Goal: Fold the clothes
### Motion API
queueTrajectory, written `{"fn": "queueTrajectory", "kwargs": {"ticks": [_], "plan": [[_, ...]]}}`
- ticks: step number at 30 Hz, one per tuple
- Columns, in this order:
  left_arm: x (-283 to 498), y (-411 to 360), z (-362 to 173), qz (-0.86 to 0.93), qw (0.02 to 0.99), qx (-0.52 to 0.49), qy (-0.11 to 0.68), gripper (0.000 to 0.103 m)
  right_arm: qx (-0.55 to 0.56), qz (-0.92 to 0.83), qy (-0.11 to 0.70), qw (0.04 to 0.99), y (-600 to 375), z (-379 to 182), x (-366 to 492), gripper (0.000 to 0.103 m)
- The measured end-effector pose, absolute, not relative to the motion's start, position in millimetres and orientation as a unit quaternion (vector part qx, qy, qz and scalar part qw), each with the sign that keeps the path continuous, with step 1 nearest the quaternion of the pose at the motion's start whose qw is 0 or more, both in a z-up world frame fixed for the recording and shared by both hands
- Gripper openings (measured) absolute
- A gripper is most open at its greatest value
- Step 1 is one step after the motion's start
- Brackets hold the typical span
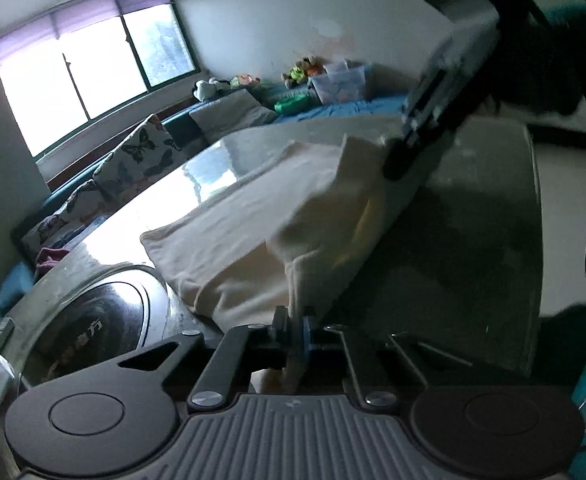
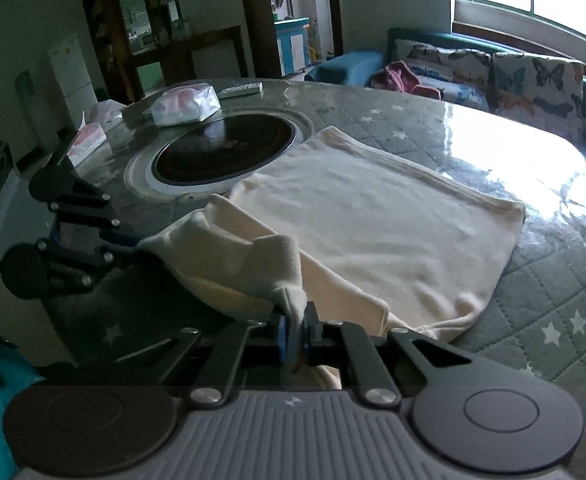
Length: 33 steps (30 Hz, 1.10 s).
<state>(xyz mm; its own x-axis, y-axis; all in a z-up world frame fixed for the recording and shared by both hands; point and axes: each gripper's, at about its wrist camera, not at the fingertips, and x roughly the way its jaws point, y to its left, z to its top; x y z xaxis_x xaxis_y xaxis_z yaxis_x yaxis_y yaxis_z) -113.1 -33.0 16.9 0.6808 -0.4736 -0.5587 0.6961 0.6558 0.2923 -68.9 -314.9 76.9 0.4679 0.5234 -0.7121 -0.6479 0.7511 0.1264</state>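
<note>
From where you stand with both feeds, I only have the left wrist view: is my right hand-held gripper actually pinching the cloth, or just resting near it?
Observer: It is pinching. In the right wrist view the right hand-held gripper has a bunched corner of the cream garment clamped between its blue pads.
Operator: How does the far part of the garment lie?
Observer: Flat on the quilted star-print table cover, its far hem straight.
Operator: Anything near the far corner?
Observer: The black round cooktop set into the table; the garment's corner reaches its pale ring.
Operator: Anything else on the table?
Observer: A tissue pack lies beyond the cooktop, apart from the garment.
</note>
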Motion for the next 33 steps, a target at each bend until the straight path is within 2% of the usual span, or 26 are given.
{"fn": "queueTrajectory", "kwargs": {"ticks": [17, 27, 33], "plan": [[-183, -1, 77, -0.366, 0.883, 0.183, 0.230, 0.005, -0.073, 0.391, 0.381, 0.835, -330, 124, -168, 0.005], [-103, -11, 90, -0.342, 0.904, 0.167, 0.196, 0.005, -0.073, 0.358, 0.348, 0.863, -330, 143, -120, 0.005], [-23, -30, 71, -0.318, 0.907, 0.169, 0.220, 0.005, -0.062, 0.309, 0.364, 0.877, -327, 110, -58, 0.005]]}}
